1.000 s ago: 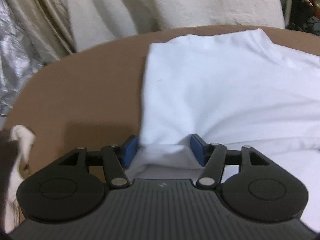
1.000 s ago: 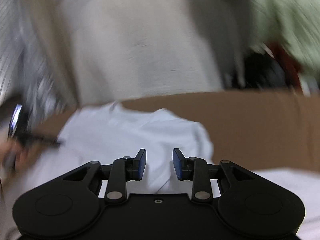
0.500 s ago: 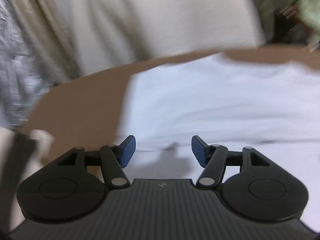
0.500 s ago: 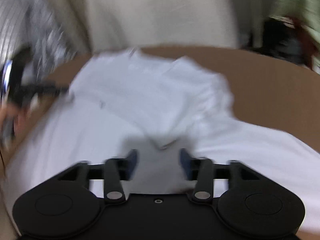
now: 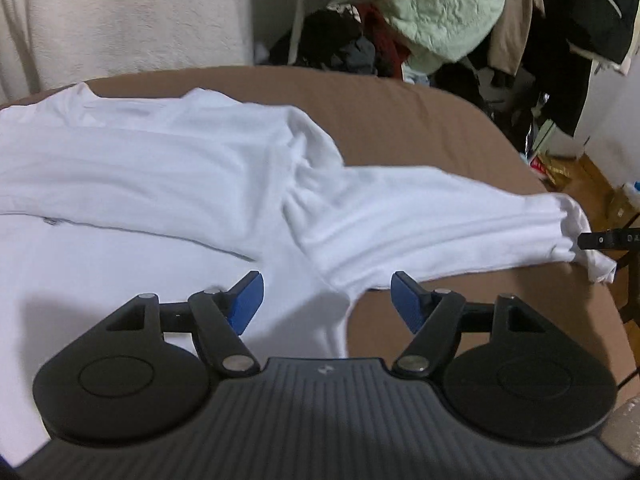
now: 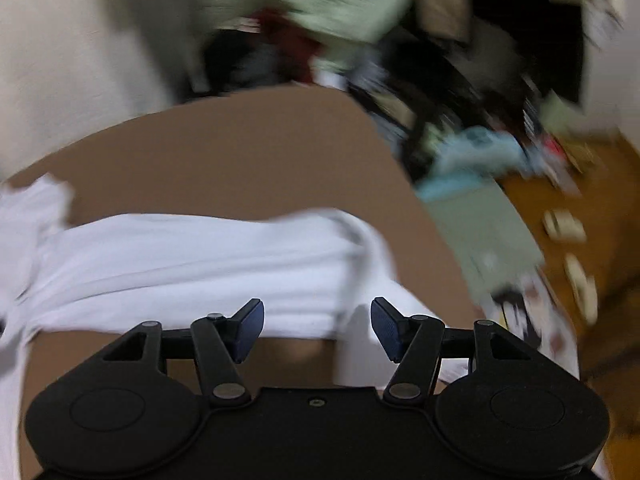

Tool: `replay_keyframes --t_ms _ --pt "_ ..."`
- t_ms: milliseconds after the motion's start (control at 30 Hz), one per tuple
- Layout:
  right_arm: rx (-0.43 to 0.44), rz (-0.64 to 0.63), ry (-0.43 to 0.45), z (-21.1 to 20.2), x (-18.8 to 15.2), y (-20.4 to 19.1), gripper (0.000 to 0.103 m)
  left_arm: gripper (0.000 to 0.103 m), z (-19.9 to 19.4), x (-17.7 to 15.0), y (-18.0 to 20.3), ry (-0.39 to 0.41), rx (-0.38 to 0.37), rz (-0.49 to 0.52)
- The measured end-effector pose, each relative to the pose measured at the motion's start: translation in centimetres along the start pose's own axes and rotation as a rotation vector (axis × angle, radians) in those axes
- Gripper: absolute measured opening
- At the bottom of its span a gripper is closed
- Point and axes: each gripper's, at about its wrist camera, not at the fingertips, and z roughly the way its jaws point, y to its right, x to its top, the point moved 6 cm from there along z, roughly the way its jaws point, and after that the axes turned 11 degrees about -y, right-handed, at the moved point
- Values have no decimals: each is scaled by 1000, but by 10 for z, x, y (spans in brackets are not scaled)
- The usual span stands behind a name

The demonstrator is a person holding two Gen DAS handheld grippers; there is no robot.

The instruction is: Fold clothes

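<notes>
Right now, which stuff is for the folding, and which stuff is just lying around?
For the folding:
- white long-sleeved shirt, with one sleeve stretched out sideways
- brown table under it
- left gripper and right gripper, both open

Just lying around:
- pale green quilted jacket
- dark clothes pile
- cream curtain
</notes>
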Motion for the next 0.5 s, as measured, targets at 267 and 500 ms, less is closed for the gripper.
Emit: replay_keyframes --t_ms 267,500 --pt "-78 -57 37 26 14 -8 19 70 -8 -6 2 7 61 -30" --pt "66 -83 -24 26 6 -24 39 70 -45 -25 -30 31 107 -28"
